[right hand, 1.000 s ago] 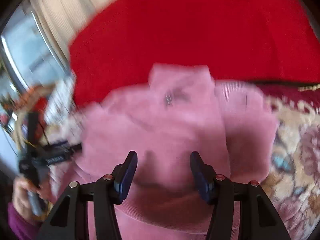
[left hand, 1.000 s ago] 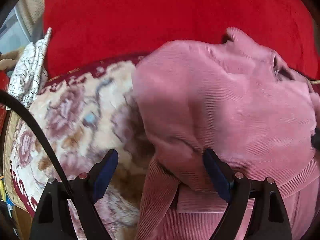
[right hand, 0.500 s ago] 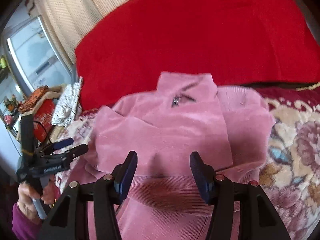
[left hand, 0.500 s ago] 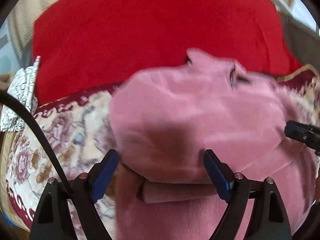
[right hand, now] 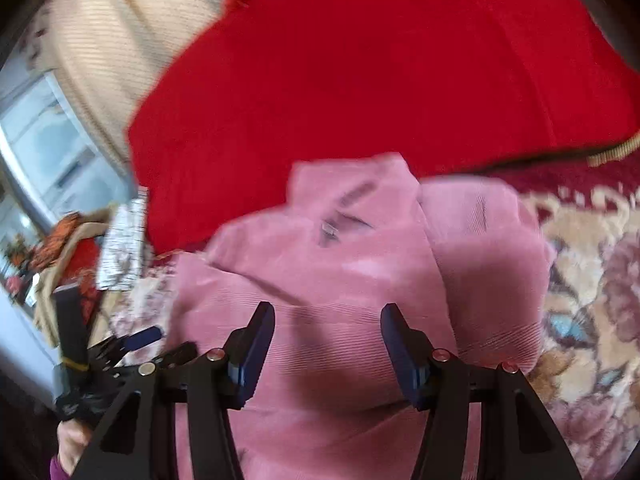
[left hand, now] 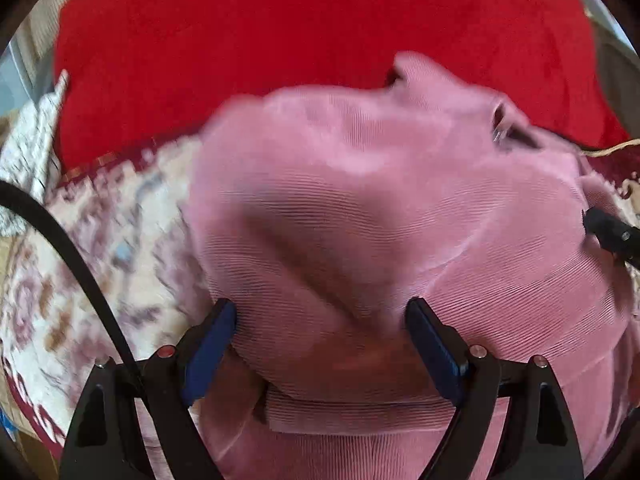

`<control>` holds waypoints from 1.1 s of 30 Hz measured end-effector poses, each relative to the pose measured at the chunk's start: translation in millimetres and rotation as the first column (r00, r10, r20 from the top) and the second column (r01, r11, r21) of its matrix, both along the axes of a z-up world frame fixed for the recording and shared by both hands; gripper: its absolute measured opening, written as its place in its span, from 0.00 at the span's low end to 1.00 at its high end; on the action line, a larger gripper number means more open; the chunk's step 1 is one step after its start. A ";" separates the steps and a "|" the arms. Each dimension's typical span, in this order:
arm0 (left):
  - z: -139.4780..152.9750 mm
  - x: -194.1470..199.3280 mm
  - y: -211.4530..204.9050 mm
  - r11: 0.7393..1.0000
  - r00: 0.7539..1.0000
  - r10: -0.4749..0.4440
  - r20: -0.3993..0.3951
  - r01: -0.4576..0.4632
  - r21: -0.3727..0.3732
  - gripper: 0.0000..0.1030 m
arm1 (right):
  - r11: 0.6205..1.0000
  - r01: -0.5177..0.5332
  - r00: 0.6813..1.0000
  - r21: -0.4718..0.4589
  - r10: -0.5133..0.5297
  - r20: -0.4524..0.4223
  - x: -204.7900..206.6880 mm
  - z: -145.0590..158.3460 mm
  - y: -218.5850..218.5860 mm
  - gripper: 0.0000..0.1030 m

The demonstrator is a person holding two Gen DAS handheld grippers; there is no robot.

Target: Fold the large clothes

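Observation:
A pink ribbed garment (left hand: pixel 380 220) lies folded on a floral spread, its collar and zip (right hand: pixel 332 232) pointing toward the red blanket. My left gripper (left hand: pixel 320 340) hovers open and wide over the garment's near left fold, with cloth below the gap but no pad pressing on it. Over the middle of the garment (right hand: pixel 352 280), my right gripper (right hand: pixel 328 348) stands about half open and holds nothing. The left gripper (right hand: pixel 132 344) also shows at the left of the right wrist view, held by a hand (right hand: pixel 68 448). The right gripper's tip (left hand: pixel 612 236) shows at the right edge of the left wrist view.
A red blanket (left hand: pixel 320 32) lies bunched behind the garment. The floral spread (left hand: pixel 80 280) extends left and also right (right hand: pixel 592 300). A white patterned cloth (left hand: pixel 32 152) and clutter (right hand: pixel 68 248) sit at the far left beside a curtain (right hand: pixel 104 40). A black cable (left hand: pixel 72 264) crosses the left view.
The left gripper has shifted right, from over the garment's left edge to over its body. The right wrist view has rolled and slid a little. Both jaws stay as wide as before.

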State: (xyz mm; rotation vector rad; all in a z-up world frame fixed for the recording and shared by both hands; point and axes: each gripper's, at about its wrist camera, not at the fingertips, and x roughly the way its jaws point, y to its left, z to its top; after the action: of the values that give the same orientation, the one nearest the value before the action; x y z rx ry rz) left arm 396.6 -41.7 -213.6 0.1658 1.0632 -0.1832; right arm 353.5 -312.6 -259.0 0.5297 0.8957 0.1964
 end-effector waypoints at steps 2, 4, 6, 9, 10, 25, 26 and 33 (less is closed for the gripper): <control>3.0 -0.4 -2.9 1.000 1.000 -0.003 0.017 0.003 0.019 0.87 | 1.000 -0.002 0.997 0.022 0.004 -0.080 10.2 -22.3 -0.5 0.57; 10.7 -5.6 -3.5 0.999 0.999 -0.026 0.039 0.025 0.028 0.87 | 1.000 0.006 0.998 0.018 -0.005 -0.056 8.6 -16.2 -0.6 0.57; 16.6 -11.2 2.8 0.999 0.998 -0.035 0.058 0.034 0.023 0.87 | 1.000 -0.008 0.999 0.027 0.009 -0.045 2.9 -6.8 -2.4 0.57; 26.6 -26.1 19.1 0.999 0.997 -0.048 0.068 0.049 -0.022 0.87 | 0.999 -0.031 0.999 0.039 0.032 -0.021 -15.2 3.6 -9.6 0.57; 29.7 -31.9 25.3 0.998 0.996 -0.050 0.075 0.052 -0.031 0.87 | 0.998 -0.043 0.999 0.043 0.043 -0.017 -21.1 6.9 -10.7 0.57; 0.7 -162.0 163.8 0.986 0.998 0.047 0.031 -0.042 -0.162 0.87 | 0.990 -0.125 0.991 0.067 0.128 -0.039 -189.5 -8.7 -60.1 0.66; -4.8 -168.8 169.1 0.984 0.999 0.046 0.015 -0.043 -0.170 0.87 | 0.988 -0.137 0.989 0.069 0.141 -0.052 -201.5 -11.9 -60.5 0.66; -26.7 -203.0 173.1 0.969 0.998 -0.048 -0.044 0.035 -0.246 0.61 | 0.982 -0.178 0.978 0.066 0.184 -0.095 -241.2 -31.1 -60.3 0.66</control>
State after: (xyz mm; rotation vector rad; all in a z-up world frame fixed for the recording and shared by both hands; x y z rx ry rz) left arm 193.6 131.3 -240.3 -0.0402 1.0772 -0.3562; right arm 112.3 -372.9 -290.1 0.5142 1.0401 0.3642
